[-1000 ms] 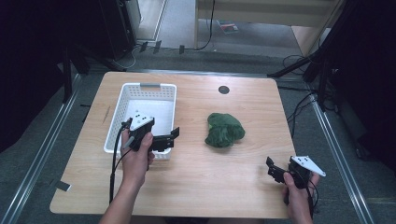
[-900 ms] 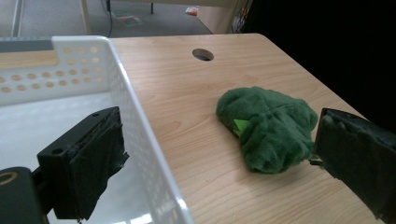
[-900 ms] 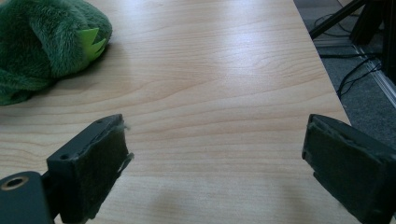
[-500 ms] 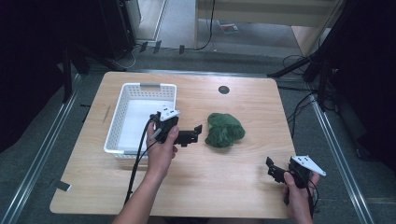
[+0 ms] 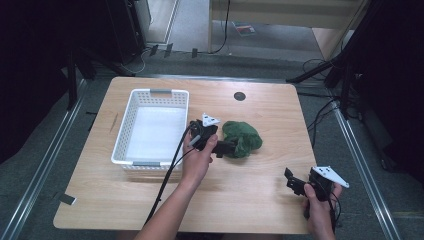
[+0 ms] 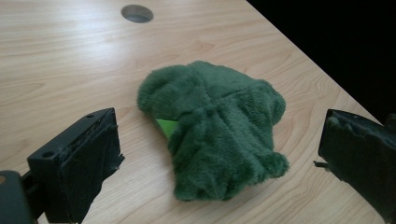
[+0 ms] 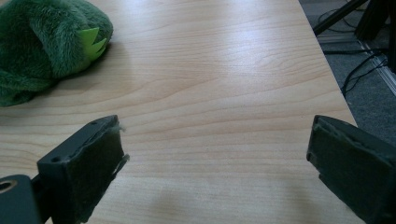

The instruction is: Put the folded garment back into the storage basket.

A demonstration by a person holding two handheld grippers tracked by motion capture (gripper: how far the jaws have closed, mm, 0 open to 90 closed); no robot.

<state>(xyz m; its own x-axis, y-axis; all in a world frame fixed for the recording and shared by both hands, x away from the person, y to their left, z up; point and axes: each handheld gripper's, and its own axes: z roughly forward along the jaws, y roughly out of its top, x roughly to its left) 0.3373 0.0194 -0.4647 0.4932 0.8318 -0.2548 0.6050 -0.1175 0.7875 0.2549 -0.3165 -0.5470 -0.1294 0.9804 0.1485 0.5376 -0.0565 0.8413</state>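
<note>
High view — white basket, toy outside

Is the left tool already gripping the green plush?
No. The left tool stands open, its pads either side of the plush without touching it.

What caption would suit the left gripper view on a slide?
The left gripper, jaws wide open, faces a green plush toy lying on the wooden table.

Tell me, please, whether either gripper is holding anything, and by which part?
Nothing is held: the left gripper jaws stand open around the green plush toy; the right gripper is open over bare table.
</note>
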